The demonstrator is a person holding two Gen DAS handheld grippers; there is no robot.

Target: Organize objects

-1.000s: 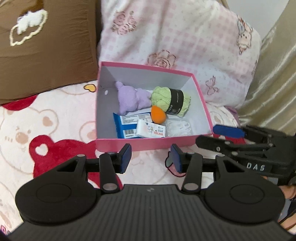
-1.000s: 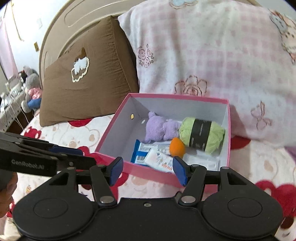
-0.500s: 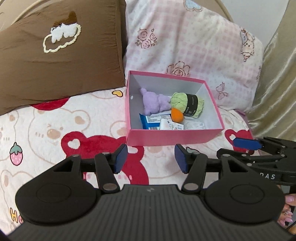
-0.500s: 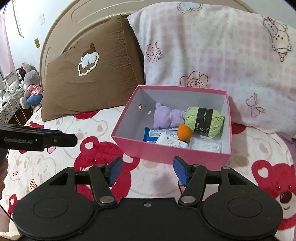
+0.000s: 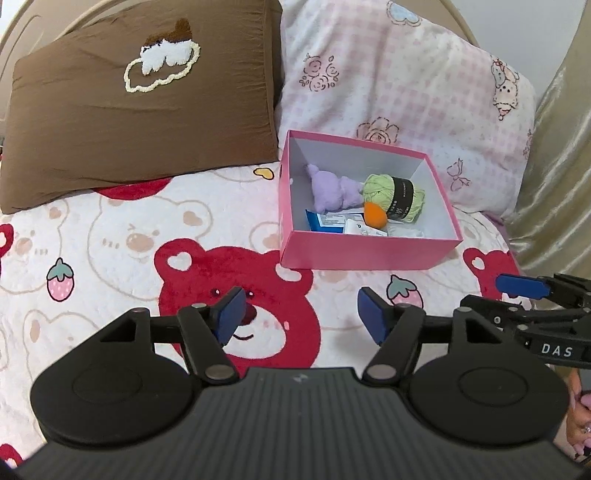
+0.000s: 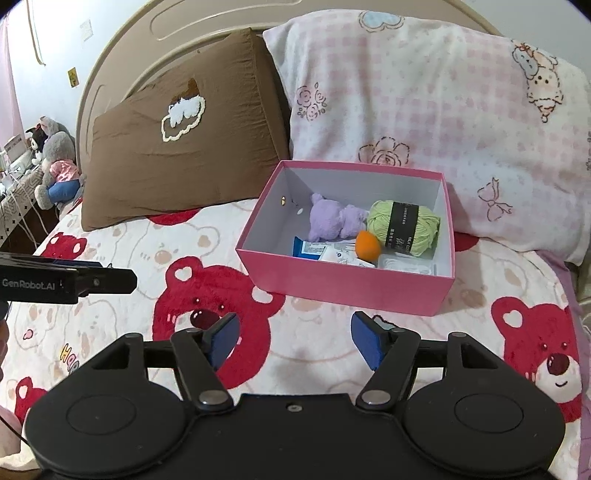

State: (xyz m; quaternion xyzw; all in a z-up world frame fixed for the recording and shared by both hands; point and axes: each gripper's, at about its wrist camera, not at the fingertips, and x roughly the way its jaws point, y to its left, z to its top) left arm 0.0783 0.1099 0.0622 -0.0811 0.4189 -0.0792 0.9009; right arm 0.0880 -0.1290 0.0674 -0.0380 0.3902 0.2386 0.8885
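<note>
— Both grippers are hanging with their jaws spread and nothing between the pads: the left gripper (image 5: 299,314) and the right gripper (image 6: 295,339) are each sitting above the bedspread (image 6: 122,254), apart from the pink box (image 6: 343,284).

— So where are the things standing?

— Everything I can see is lying inside the box, which is sitting at the head end of the bed, just in front of the pink checked pillow (image 6: 424,92). The purple plush (image 6: 334,221) and the green yarn ball (image 6: 404,227) are lying along its far wall, touching; the orange ball (image 6: 367,245) is resting in front of them, and the blue packet (image 6: 308,249), the white sachet (image 6: 340,256) and a clear-wrapped white item (image 6: 404,264) are crowding the near wall.

— Anything left outside?

— Nothing loose is showing on the bedspread, so I am judging the sorting as finished or nearly so — no lid is in view.

— And the room?

— Soft, printed bedding is carrying the box; a brown pillow (image 6: 177,140) is leaning on the headboard (image 6: 177,33), and stuffed toys (image 6: 55,162) are sitting off the left edge of the bed
</note>
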